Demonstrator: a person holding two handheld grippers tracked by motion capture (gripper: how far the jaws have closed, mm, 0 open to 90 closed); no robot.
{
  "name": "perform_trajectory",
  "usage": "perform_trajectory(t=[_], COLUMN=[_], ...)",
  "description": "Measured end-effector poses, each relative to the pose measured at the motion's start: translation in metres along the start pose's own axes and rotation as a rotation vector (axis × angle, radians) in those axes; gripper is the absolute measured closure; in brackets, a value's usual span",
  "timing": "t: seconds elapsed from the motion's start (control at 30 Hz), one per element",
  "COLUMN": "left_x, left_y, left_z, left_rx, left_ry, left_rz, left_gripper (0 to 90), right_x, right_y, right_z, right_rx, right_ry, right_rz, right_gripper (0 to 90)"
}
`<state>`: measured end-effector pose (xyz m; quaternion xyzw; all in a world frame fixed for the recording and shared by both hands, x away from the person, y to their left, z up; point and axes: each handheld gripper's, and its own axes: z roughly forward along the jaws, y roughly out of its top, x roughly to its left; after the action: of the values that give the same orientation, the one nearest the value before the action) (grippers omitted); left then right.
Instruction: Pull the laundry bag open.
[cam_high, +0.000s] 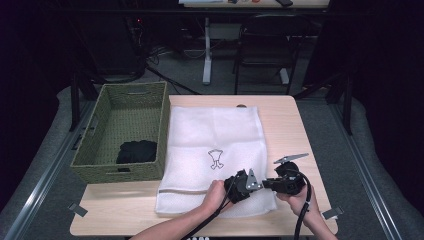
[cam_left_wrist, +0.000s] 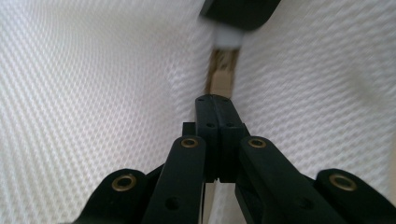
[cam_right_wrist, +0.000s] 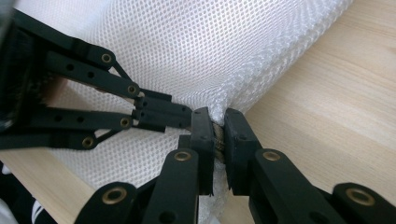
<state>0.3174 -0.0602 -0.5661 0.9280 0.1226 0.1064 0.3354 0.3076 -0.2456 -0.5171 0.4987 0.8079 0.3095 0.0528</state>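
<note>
Both tongs, left (cam_high: 243, 185) and right (cam_right_wrist: 218, 125), clenched the white mesh laundry bag's (cam_high: 215, 135) corner on the wooden tabletop (cam_high: 295, 130).

At lower centre the right gripper (cam_right_wrist: 217, 126) pinches the corner of the white mesh bag (cam_right_wrist: 205, 51) between its fingers, the left gripper (cam_right_wrist: 187, 116) closed just beside it, the wooden counter (cam_right_wrist: 336, 107) at right.

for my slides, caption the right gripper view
Right gripper shut on the white mesh bag's corner, left gripper pinching beside it.
</note>
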Motion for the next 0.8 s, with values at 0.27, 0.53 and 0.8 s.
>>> perform_trajectory(t=[0.27, 0.53, 0.8], left_x=[-0.0036, -0.0041, -0.0029], left_y=[0.0027, 0.0041, 0.0035], left_z=[-0.0016, 0.0018, -0.0001], left_rx=[-0.048, -0.068, -0.085], left_ry=[-0.018, -0.013, -0.014], left_rz=[0.012, 0.005, -0.018], left_gripper=[73.8, 76.1, 81.8], right_x=[0.0022, 0.0019, 0.0032], right_y=[0.0011, 0.0016, 0.002], right_z=[-0.0015, -0.001, -0.0035], right_rx=[-0.015, -0.041, -0.058], right_ry=[0.034, 0.09, 0.057], right_rz=[0.008, 0.025, 0.006], right_gripper=[83.9, 84.0, 83.9])
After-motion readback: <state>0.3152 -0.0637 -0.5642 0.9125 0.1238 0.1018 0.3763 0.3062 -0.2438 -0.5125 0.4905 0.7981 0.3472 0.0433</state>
